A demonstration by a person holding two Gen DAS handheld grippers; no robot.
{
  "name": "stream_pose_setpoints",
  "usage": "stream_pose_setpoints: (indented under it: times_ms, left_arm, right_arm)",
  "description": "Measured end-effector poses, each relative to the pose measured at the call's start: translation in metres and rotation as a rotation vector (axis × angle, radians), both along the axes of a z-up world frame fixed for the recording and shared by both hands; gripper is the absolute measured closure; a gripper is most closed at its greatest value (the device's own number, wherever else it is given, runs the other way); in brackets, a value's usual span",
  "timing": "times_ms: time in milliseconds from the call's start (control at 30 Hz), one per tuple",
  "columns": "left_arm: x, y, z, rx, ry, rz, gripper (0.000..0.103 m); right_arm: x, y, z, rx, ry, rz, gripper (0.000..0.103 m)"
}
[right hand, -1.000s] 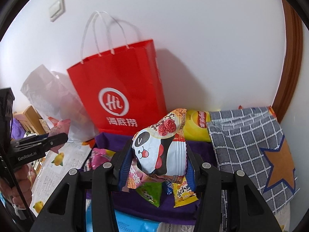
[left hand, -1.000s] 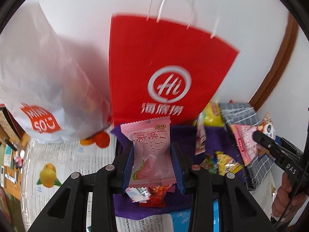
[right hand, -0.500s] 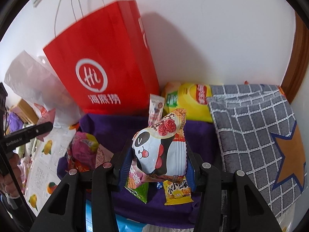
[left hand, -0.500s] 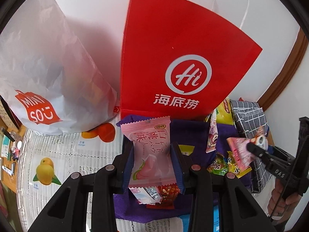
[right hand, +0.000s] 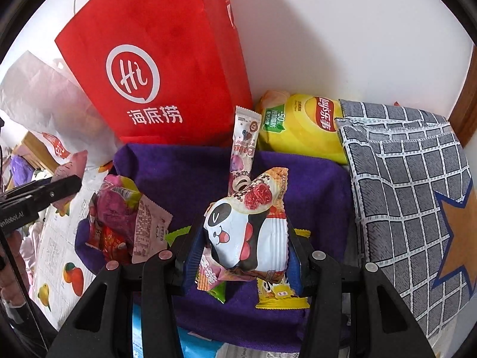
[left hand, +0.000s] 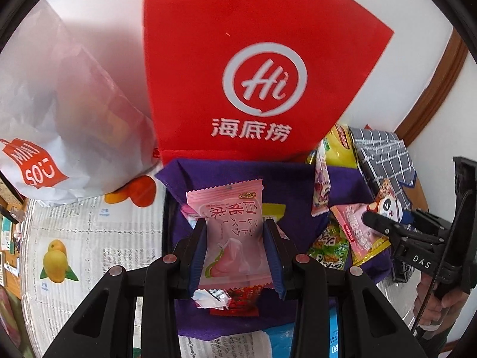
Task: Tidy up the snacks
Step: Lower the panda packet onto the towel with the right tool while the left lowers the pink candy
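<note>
- My left hand-held gripper (left hand: 235, 250) is clamped on the pink packet (left hand: 231, 232).
- My right hand-held gripper (right hand: 243, 247) is clamped on the panda packet (right hand: 247, 223), above the purple cloth (right hand: 184, 173).

A plain white wall (right hand: 342, 29) stood behind.
Brown wooden trim (left hand: 432, 89) ran along its right; daylight was soft.

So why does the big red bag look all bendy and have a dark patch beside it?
Left wrist view: the fisheye lens fans the red bag out and darkens the picture's corners. Right wrist view: light from the left throws the bag's soft shadow on the white wall; everything looks sharp, no glare.
</note>
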State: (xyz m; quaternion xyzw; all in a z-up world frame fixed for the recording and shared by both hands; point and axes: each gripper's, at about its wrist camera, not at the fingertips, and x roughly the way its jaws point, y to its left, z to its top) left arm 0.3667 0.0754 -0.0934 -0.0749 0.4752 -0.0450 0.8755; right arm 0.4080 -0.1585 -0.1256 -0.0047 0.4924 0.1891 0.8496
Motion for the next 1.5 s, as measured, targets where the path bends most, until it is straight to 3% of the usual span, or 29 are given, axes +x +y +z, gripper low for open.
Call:
stream_pose_setpoints:
  times_ms: [733,1500]
  left_arm:
    - [0.004,-0.034,-0.023,0.047,0.093,-0.063,0.067]
    - [0.008,-0.041,-0.03,0.064,0.099,-0.069,0.066]
  right_arm:
    - [-0.002,0.004,0.002,-0.014,-0.024,0.031,0.055]
    - [-0.002,0.008,0.001,-0.04,-0.056,0.035,0.053]
